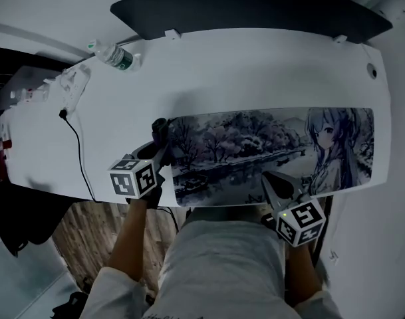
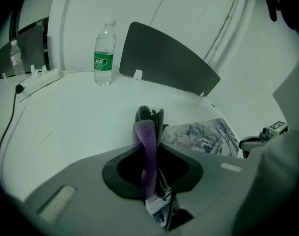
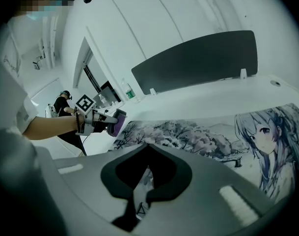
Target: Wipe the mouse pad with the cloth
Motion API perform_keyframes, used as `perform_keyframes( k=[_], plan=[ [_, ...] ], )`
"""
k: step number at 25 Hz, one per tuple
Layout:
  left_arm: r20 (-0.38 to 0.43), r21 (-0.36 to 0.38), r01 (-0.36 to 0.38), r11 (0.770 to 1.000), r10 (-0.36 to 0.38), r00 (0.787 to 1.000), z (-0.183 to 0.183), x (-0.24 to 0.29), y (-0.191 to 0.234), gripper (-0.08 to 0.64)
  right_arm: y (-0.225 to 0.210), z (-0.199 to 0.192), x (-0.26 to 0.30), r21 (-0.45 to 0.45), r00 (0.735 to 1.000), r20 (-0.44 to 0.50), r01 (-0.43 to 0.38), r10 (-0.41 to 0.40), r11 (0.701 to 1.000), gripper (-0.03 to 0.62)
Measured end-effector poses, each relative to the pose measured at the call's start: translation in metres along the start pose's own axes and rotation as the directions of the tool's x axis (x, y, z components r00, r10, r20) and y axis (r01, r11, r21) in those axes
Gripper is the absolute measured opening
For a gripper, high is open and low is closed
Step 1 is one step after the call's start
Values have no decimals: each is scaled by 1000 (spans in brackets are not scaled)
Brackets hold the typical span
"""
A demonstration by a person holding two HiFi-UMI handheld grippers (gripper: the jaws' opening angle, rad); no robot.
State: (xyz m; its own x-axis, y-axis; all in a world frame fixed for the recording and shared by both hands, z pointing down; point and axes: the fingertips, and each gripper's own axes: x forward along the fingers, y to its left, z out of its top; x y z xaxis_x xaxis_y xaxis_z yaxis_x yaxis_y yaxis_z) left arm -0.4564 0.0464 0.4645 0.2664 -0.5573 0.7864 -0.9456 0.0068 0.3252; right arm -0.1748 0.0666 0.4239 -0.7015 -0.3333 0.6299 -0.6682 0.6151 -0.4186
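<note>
Left gripper (image 1: 163, 148) is clamping its jaws on the limp cloth (image 1: 159, 127) at the left end of the thin, likely flexible mouse pad (image 1: 255, 145); right gripper (image 1: 269, 178), jaws closed, is pinning its near edge.

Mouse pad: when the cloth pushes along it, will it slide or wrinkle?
The mouse pad looks thin and flexible, so it may ripple. It lies flat on the desk and the right gripper seems to pinch its near edge, so sliding seems unlikely.
</note>
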Motion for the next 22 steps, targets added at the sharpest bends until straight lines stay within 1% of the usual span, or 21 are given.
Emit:
perform_keyframes(
  k=[3, 5, 10, 15, 18, 22],
  plan=[
    [-40, -6, -1, 1000, 0, 999, -3, 12, 9, 97, 0, 0, 7, 21, 1000, -5, 6, -6, 1000, 6],
    [-55, -22, 18, 1000, -20, 998, -4, 18, 11, 97, 0, 1, 11, 33, 1000, -9, 11, -11, 999, 6],
    [-73, -64, 70, 995, -75, 995, -6, 29, 12, 97, 4, 4, 20, 40, 1000, -11, 23, -22, 999, 6],
    [-86, -75, 104, 992, -110, 990, -7, 35, 8, 98, 5, 10, 26, 42, 999, 0, 33, -33, 999, 6],
    [-96, -76, 107, 991, -114, 989, -10, 37, 6, 97, 3, 13, 26, 24, 999, 4, 36, -36, 999, 6],
    [-101, -60, 90, 994, -96, 990, -9, 42, 1, 97, -8, 15, 22, 10, 1000, 5, 24, -24, 1000, 6]
  ],
)
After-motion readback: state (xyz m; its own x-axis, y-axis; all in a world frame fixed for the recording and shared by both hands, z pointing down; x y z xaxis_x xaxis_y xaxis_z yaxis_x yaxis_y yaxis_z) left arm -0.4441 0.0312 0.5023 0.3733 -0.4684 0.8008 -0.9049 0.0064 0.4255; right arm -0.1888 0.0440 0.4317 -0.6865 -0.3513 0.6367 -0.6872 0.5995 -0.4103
